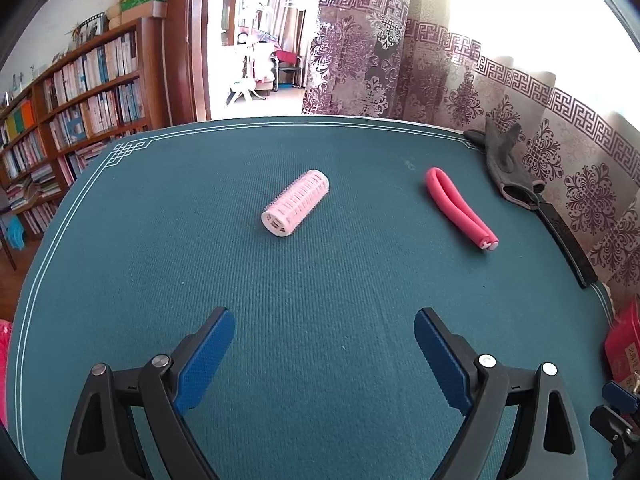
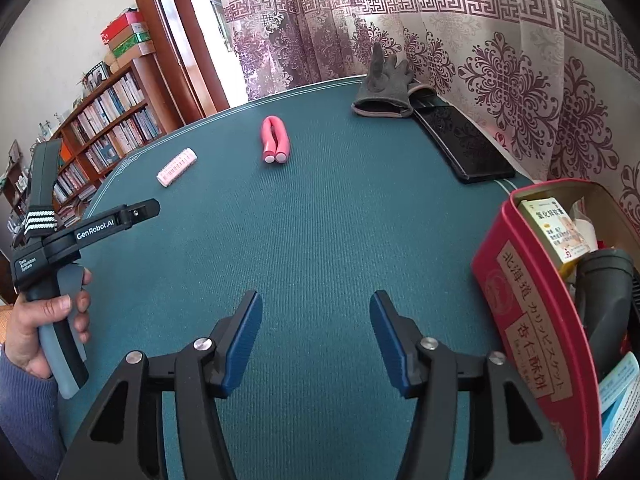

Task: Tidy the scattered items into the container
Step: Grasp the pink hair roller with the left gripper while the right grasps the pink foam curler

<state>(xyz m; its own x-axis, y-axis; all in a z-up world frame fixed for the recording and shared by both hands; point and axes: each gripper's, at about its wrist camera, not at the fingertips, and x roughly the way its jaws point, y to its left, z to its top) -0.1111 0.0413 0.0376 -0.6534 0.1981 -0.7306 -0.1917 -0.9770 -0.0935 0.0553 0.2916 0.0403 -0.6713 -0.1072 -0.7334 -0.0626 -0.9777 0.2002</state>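
A pale pink hair roller [image 1: 295,208] lies on the green table mat [image 1: 320,280], ahead of my left gripper [image 1: 324,332], which stands wide open with nothing between its blue pads. A folded pink foam curler [image 1: 460,212] lies to the roller's right. In the right wrist view the roller [image 2: 177,167] and curler [image 2: 274,140] lie far ahead. My right gripper [image 2: 316,320] is open over bare mat, nothing between its fingers. The red tin container [image 2: 532,320] stands at its right, holding a box, a dark object and other items.
A grey glove [image 2: 386,88] and a black flat case [image 2: 460,142] lie at the mat's far right edge by the curtain. A hand [image 2: 44,320] holds the left gripper's handle at the left. A bookshelf stands beyond the table's left side.
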